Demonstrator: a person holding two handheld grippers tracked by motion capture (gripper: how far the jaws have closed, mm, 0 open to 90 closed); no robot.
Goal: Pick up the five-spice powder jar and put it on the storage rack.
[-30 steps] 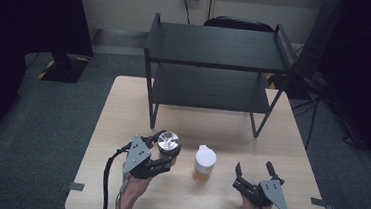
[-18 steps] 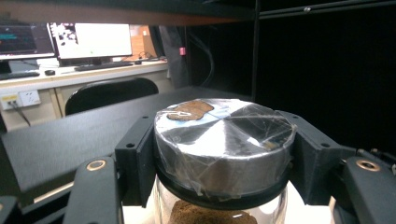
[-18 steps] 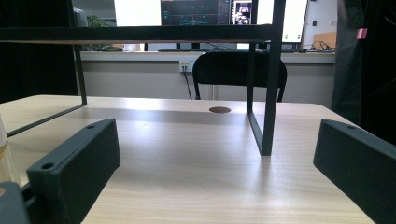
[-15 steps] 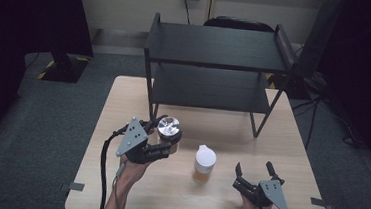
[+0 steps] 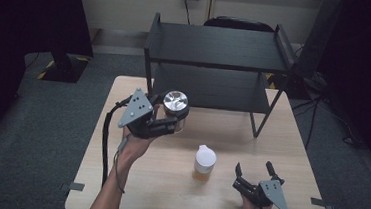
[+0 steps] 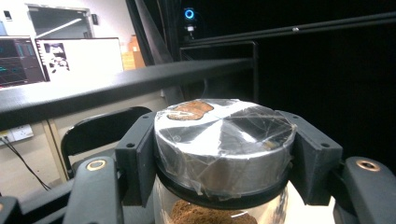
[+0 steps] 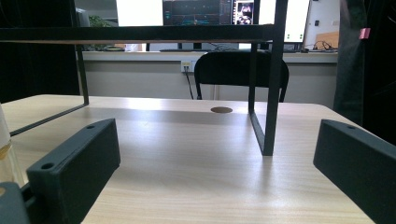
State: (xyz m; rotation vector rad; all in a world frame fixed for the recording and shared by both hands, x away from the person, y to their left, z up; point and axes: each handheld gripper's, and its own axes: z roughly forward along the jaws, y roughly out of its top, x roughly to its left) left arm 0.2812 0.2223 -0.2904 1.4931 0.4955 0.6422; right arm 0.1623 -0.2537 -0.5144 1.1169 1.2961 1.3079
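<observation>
Jaws of your left gripper point(image 5: 172, 119) clamp the jar point(image 5: 175, 108), lifted off the desk point(image 5: 289, 158) before the rack point(image 5: 217, 62); shelving remains. Right gripper point(image 5: 254, 171) rests wide, empty.

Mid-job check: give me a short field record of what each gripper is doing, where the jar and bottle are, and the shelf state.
left gripper: shut on the jar, held above the table
jar: glass, silver lid, brown contents, upright between the jaws
right gripper: open, nothing between its jaws, low at the table's near right
white-capped bottle: standing on the table, apart from both grippers
black shelf rack: both tiers bare
</observation>
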